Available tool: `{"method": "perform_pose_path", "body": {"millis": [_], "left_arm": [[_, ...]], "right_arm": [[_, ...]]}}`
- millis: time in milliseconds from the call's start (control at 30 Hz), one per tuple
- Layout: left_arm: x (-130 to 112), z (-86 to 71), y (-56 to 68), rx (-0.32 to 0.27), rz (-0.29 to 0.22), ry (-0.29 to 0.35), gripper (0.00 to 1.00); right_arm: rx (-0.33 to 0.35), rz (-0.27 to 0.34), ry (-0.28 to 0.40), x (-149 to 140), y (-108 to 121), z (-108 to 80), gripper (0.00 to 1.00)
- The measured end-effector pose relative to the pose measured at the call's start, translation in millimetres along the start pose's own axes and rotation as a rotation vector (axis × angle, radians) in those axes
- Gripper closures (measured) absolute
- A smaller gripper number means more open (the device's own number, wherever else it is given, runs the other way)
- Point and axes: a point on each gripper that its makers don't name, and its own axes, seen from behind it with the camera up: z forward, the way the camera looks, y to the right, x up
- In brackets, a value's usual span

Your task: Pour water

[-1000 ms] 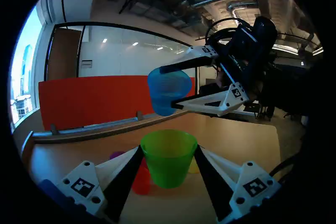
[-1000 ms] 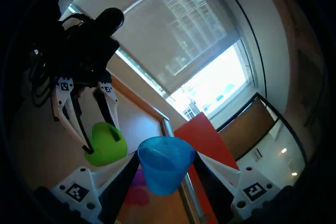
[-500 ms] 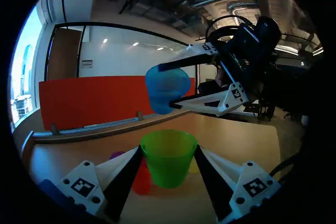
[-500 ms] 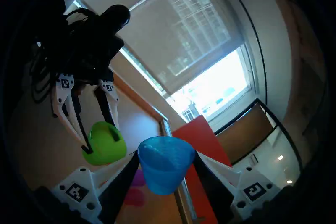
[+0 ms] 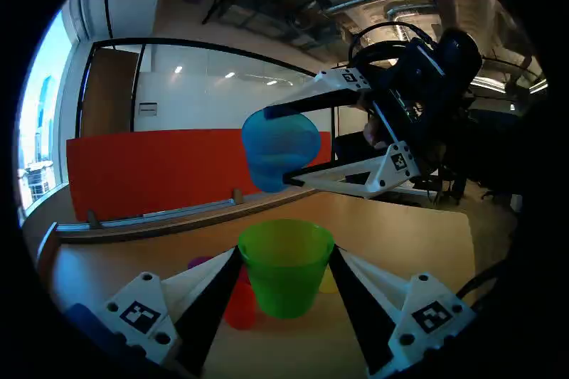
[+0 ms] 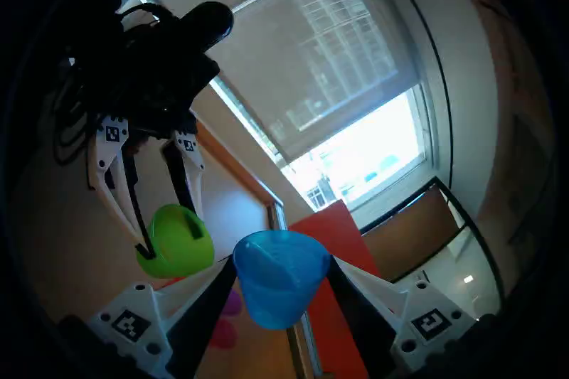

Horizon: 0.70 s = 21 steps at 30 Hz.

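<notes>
Right gripper view: window [image 6: 363,158] bhd blue cup [image 6: 279,276].

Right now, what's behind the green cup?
Behind the green cup, a red cup, a purple rim and a yellow piece peek out; the cup and the holding fingers cover the rest of each.
</notes>
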Motion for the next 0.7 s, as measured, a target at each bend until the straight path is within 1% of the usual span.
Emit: {"method": "perform_pose_path", "body": {"millis": [700], "left_arm": [[0.1,-0.3,-2.0,0.004,-0.001,0.002,0.13]], "right_arm": [[0.003,-0.073,0.004,5.1,-3.7,6.5,0.08]]}}
